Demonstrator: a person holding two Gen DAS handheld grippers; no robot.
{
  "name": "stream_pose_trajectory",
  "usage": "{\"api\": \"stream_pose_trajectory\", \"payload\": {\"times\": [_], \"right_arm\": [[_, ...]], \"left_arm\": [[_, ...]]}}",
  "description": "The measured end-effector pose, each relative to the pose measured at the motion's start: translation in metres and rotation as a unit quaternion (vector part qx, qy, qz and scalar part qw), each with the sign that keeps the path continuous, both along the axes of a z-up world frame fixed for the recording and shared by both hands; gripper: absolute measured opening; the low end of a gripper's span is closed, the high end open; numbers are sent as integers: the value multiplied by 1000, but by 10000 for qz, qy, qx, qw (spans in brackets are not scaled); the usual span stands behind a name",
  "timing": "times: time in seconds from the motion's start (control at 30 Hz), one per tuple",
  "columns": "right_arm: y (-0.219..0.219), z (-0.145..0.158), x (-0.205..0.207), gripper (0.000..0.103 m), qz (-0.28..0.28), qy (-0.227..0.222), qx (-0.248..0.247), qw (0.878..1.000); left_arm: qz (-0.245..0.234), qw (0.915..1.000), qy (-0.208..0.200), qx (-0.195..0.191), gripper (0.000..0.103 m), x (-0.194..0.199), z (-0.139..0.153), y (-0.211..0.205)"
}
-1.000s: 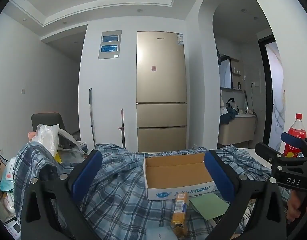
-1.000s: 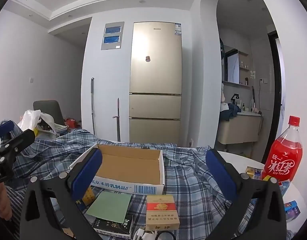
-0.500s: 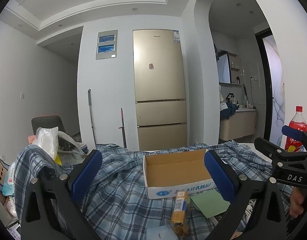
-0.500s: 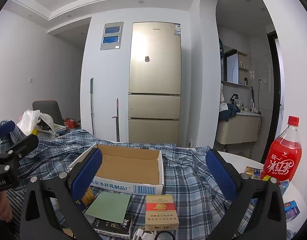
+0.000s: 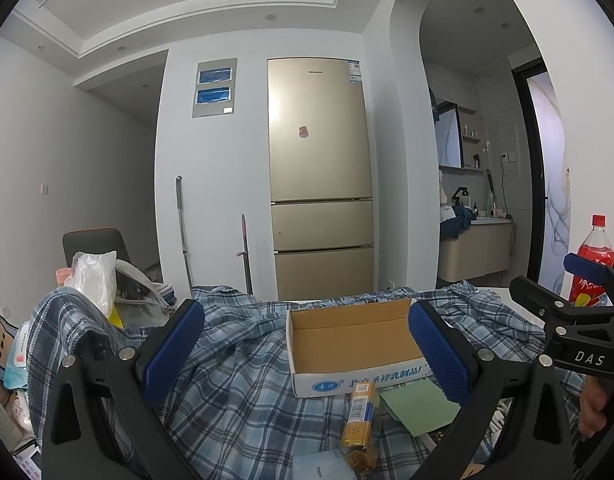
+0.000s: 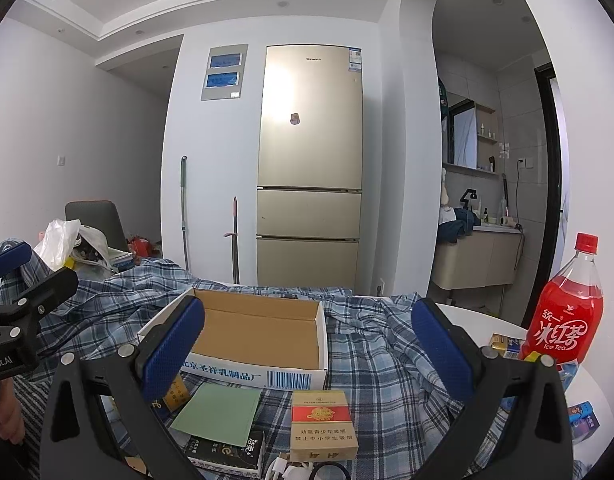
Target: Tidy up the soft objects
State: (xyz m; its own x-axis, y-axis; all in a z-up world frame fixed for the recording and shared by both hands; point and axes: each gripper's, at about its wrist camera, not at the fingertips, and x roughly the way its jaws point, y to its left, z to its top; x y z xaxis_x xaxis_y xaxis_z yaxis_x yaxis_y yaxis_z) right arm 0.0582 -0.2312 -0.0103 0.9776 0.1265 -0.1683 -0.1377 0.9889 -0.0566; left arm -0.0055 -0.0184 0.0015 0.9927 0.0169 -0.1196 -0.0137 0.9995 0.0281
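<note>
A blue plaid cloth (image 5: 235, 392) lies spread and rumpled over the table; it also shows in the right wrist view (image 6: 379, 364). An empty cardboard box (image 5: 355, 344) sits on it, also in the right wrist view (image 6: 259, 336). My left gripper (image 5: 303, 352) is open and empty, held above the cloth before the box. My right gripper (image 6: 307, 352) is open and empty, also before the box. Each gripper shows at the edge of the other's view.
On the cloth lie a green card (image 6: 219, 412), a red cigarette pack (image 6: 323, 424), a dark pack (image 6: 231, 450) and a gold pack (image 5: 359, 420). A red iced-tea bottle (image 6: 563, 312) stands at the right. A white plastic bag (image 5: 95, 280) is at the left. A fridge (image 5: 319, 180) stands behind.
The left view has tilted slightly upward; the box and cloth sit lower in it. Both grippers stay open and empty.
</note>
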Motion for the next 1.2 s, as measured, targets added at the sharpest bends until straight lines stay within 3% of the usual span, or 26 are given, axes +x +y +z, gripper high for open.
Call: {"api": "stream_pose_trajectory", "payload": {"times": [1.0,1.2], "right_arm": [[0,0,0,103,-5,-5,0,10000],[0,0,-1,103,-113,-21,-6,9999]], "left_arm": [[0,10000,-39,25,103,0,-1,1],[-149,9998,101,-47,103,2,-1,3]]}}
